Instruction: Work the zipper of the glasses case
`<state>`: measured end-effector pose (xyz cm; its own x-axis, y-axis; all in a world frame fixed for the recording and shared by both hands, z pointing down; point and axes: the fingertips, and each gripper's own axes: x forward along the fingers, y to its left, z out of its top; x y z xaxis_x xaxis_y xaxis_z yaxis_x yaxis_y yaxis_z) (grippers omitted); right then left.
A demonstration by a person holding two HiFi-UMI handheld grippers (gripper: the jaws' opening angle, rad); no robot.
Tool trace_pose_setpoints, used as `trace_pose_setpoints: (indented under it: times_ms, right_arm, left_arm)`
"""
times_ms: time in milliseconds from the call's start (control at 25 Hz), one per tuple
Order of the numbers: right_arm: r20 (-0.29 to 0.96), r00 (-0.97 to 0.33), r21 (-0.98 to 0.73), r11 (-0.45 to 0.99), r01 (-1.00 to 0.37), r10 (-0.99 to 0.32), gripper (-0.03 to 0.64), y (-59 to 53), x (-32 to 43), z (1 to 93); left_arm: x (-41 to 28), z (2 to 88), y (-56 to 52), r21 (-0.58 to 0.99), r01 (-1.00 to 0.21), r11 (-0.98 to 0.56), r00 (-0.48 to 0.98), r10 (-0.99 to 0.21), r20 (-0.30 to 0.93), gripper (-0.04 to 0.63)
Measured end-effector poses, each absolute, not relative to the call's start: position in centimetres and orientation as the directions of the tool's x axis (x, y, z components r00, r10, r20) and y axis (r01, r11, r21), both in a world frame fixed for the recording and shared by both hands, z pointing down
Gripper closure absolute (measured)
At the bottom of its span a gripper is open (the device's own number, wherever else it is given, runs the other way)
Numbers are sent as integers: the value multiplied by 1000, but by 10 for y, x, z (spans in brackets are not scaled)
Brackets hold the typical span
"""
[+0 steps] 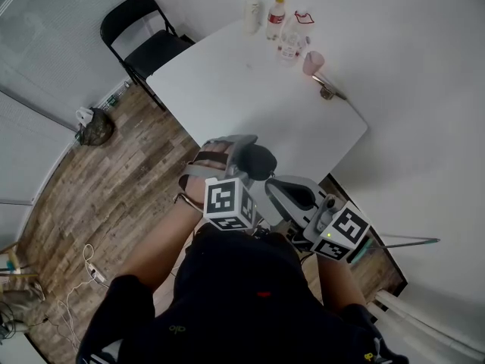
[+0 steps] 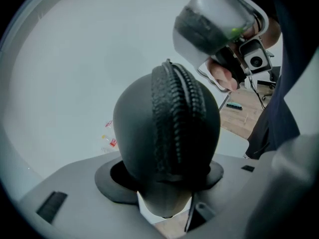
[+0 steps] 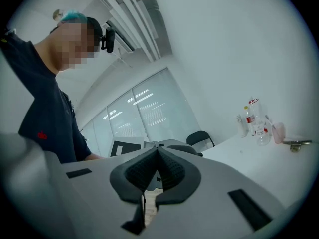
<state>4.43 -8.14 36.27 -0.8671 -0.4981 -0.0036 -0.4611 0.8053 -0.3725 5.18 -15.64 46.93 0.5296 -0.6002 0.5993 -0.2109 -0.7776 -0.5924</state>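
Note:
A black oval glasses case (image 2: 167,128) is held up above the table's near edge, with my left gripper (image 2: 167,180) shut on its near end. Its closed zipper (image 2: 174,108) runs along the upper edge, away from the camera. In the head view the case (image 1: 261,161) shows as a dark lump at the tip of the left gripper (image 1: 246,152). My right gripper (image 1: 274,186) sits just right of the case and points toward it. In the right gripper view that gripper (image 3: 157,158) is shut, pads together, and I see nothing between them. The left gripper view shows the right gripper (image 2: 214,26) beyond the case.
The white table (image 1: 250,89) carries bottles (image 1: 276,17), a clear container and a pink cup (image 1: 313,61) at its far end. A black folding chair (image 1: 144,32) stands at the far left corner. Cables lie on the wooden floor (image 1: 114,188) to the left.

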Motion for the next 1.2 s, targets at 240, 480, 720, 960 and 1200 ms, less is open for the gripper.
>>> trace_pose_setpoints:
  times_ms: [240, 480, 720, 960, 1200]
  right_arm:
    - [-29, -823, -449, 743, -496, -567, 600, -90, 69, 370]
    - [-49, -807, -544, 694, -472, -588, 597, -97, 80, 378]
    - [-147, -838, -749, 612, -253, -526, 522, -95, 72, 384]
    - [-299, -810, -850, 526, -14, -505, 523, -96, 68, 382]
    - [-399, -766, -866, 481, 134, -504, 540, -95, 72, 379]
  left_arm:
    - [51, 468, -159, -583, -228, -780, 537, -601, 593, 322]
    - [53, 462, -162, -585, -247, -772, 550, -609, 572, 322]
    - [55, 453, -163, -630, -251, -735, 541, -646, 538, 322]
    - [54, 452, -163, -671, -228, -706, 523, -669, 527, 322]
    - [56, 456, -160, -675, -215, -705, 520, -668, 532, 322]
